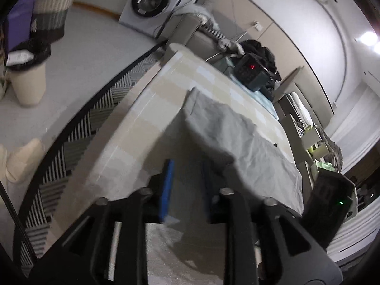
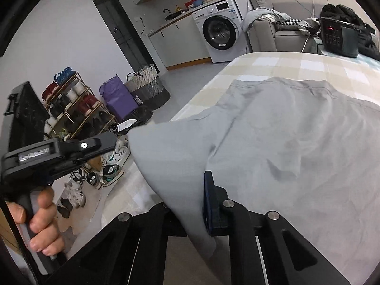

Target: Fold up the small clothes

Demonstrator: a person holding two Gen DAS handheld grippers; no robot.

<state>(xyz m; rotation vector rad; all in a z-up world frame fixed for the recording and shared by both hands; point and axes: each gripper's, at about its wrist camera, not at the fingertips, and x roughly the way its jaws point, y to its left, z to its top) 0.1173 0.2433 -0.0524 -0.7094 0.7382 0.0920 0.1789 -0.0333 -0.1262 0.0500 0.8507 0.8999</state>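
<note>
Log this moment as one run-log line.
stage: folding | right claw: shut on grey garment, fold lifted | left claw: open over garment | surface: checked bed cover

Soft matt cloth and hard black plastic on a checked bed cover

A pale grey garment of thin, matt woven cloth (image 2: 296, 147) lies faintly creased on a cream-and-beige checked fabric bed cover (image 2: 273, 64), also matt. The right gripper (image 2: 190, 204) is matt black plastic with dull silver metal pins and dark blue rubbery pads (image 2: 208, 204); the left gripper (image 1: 187, 190) looks alike, its pad (image 1: 167, 187) a brighter blue. Behind stand a glossy white washing machine with a shiny glass door (image 2: 219, 32), a woven grey-and-cream basket (image 2: 148, 83), and a striped matt rug (image 1: 78, 128).
</note>
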